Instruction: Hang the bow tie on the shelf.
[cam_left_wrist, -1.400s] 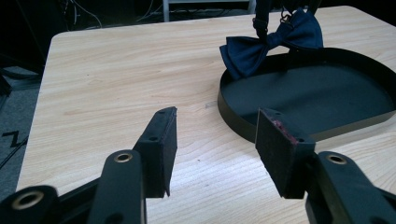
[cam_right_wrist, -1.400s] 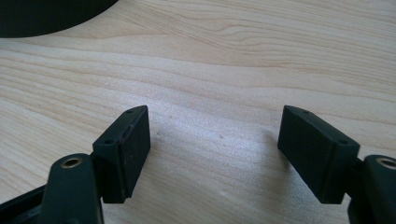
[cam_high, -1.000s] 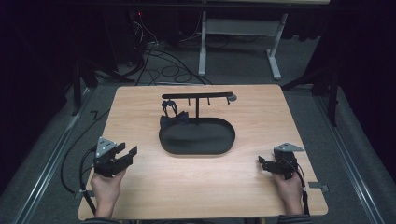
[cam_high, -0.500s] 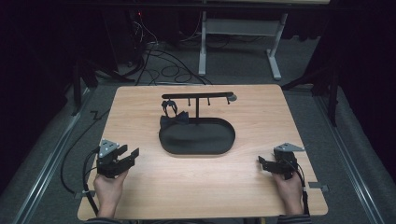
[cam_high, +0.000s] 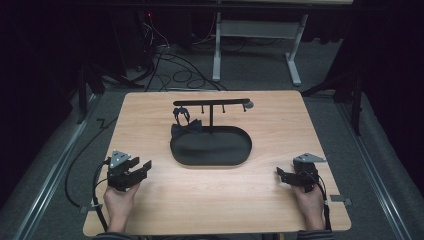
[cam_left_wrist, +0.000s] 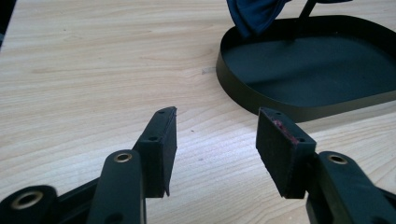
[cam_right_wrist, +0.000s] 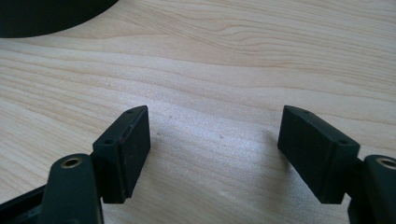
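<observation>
oval tray (cam_high: 210, 155) lies crosswise, long axis left-right.

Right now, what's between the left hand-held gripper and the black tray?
Nothing: bare wooden table lies between the left hand-held gripper and the black tray, seen in the left gripper view.

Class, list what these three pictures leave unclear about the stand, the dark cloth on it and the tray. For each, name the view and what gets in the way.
- Dark cloth: left gripper view, cut off by the top edge; high view, too small to tell how it hangs from the stand.
- Stand's hooks: high view, too small to count surely.
- Tray: right gripper view, the top edge cuts off all but a corner.
- Tray floor: high view, too dark to tell whether anything small lies there.
</observation>
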